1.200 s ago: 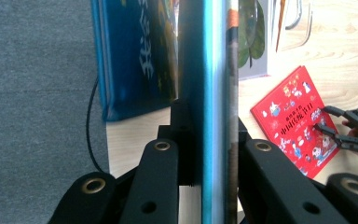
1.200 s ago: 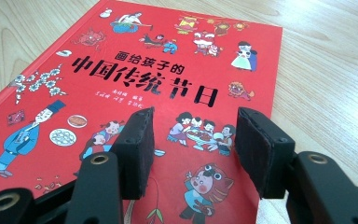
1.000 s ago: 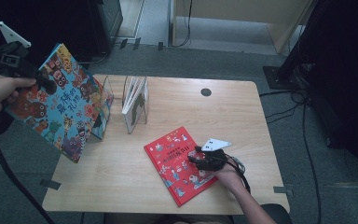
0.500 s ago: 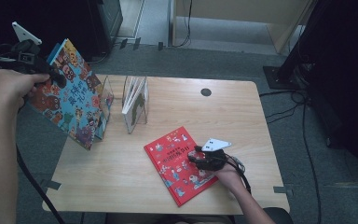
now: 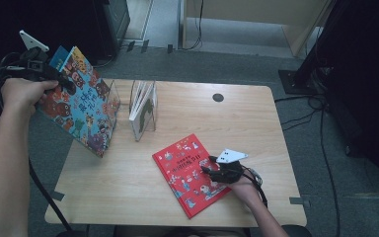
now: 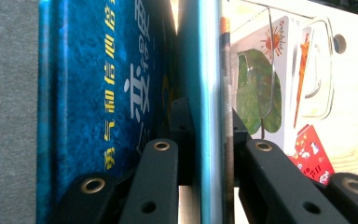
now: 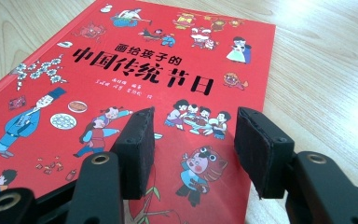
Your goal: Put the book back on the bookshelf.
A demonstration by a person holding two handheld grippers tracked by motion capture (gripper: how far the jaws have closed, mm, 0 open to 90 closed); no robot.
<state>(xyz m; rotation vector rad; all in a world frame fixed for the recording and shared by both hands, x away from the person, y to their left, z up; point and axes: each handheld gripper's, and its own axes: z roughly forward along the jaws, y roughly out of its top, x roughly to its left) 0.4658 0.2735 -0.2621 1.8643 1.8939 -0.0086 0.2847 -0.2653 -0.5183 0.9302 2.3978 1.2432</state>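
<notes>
My left gripper (image 5: 54, 79) is shut on the top edge of a colourful blue picture book (image 5: 84, 106) and holds it tilted over the table's left edge. In the left gripper view the book's thin teal edge (image 6: 200, 93) is pinched between the jaws of my left gripper (image 6: 207, 121). A red picture book (image 5: 190, 173) lies flat near the table's front. My right gripper (image 5: 212, 170) rests over its right part, open. In the right gripper view the pads of my right gripper (image 7: 193, 140) stand apart above the red cover (image 7: 144, 70), with nothing between them.
A clear book rack (image 5: 143, 111) stands on the wooden table (image 5: 237, 123) just right of the held book, with a white book showing a green leaf (image 6: 256, 88) in it. A round cable hole (image 5: 218, 97) sits near the far edge. Dark furniture and cables surround the table.
My left hand has carried the blue book to the right and downward, closer to the clear rack. The right hand and the red book have stayed in place.
</notes>
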